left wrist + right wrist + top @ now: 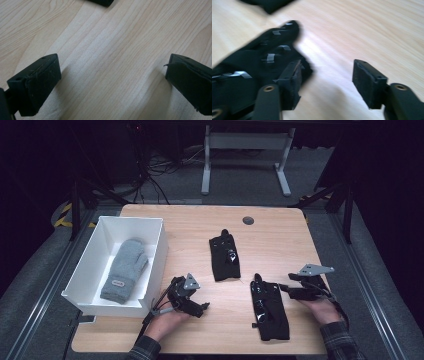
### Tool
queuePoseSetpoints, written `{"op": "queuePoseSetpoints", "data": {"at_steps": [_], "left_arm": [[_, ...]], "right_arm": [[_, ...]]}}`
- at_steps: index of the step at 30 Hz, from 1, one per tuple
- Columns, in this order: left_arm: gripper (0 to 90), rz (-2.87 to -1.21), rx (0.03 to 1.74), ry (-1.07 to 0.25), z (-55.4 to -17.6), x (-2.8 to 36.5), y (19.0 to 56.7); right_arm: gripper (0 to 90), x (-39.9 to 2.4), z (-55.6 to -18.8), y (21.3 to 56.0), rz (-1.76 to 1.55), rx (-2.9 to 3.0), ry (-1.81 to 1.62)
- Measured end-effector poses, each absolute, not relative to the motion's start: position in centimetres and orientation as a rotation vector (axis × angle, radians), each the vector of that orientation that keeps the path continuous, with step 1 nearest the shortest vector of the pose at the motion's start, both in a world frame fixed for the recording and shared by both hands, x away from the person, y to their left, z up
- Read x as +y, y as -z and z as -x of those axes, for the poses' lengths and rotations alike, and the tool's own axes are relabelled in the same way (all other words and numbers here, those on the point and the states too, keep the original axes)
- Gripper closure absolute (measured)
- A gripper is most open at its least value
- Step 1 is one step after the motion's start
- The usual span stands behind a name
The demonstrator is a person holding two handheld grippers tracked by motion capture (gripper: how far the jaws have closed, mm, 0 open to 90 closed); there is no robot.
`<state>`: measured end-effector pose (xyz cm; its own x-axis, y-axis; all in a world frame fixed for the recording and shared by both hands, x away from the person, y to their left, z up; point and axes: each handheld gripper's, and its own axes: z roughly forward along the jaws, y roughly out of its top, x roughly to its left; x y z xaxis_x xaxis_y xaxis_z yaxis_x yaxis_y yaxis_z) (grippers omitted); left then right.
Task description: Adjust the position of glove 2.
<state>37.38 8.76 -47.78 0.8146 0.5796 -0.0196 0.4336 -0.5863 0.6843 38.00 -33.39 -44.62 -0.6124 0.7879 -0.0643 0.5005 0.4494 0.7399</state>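
At the far left a white bin (pixel 150 237) sits on the bench (pixel 280 232) with a grey mitten (pixel 124 270) lying flat inside it; its near corner reaches close to the bench's near-left edge, so a careless nudge from the left arm could shift it toward that edge. The left tongs (pixel 192 306) rest just right of the bin's near wall, their jaws wide apart over bare wood with nothing between them. The bin wall next to them leaves that hand little room to swing leftward, so it may clip the rim.

Toward the middle, one black glove (pixel 224 256) lies alone with open bench all round it. The second black glove (pixel 269 309) lies near the front edge, cuff almost at the lip, and a drag toward the person could pull it off.

The right tongs (pixel 289 287) stand wide, empty, beside that glove's upper right side. In the right gripper view one pad (pixel 291 83) lies against the fabric, so a sideways move could snag and crumple it. Clear bench lies to the right.
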Motion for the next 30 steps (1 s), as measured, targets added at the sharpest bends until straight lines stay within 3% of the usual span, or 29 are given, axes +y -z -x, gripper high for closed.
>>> {"op": "queuePoseSetpoints", "data": {"at_steps": [11,17,23,24,26,30], "left_arm": [[0.1,-2.327,0.740,-0.249,-37.8,8.3,47.4],[8.5,-2.315,0.750,-0.220,-38.5,7.8,47.0],[33.5,-2.278,0.742,-0.177,-39.6,7.6,46.0],[33.5,-2.279,0.742,-0.152,-40.0,7.6,45.8],[52.0,-2.268,0.731,-0.159,-40.5,7.5,45.4],[71.3,-2.238,0.714,-0.129,-42.3,6.7,44.7]], "right_arm": [[19.7,-35.1,-39.6,46.4,-1.177,2.252,-0.935],[16.0,-35.5,-39.7,46.7,-1.201,2.251,-0.974],[15.9,-35.5,-39.7,46.7,-1.201,2.251,-0.974],[15.9,-35.5,-39.7,46.7,-1.201,2.251,-0.974],[15.9,-35.5,-39.7,46.7,-1.201,2.251,-0.974],[16.0,-35.5,-39.7,46.7,-1.200,2.251,-0.974]]}}
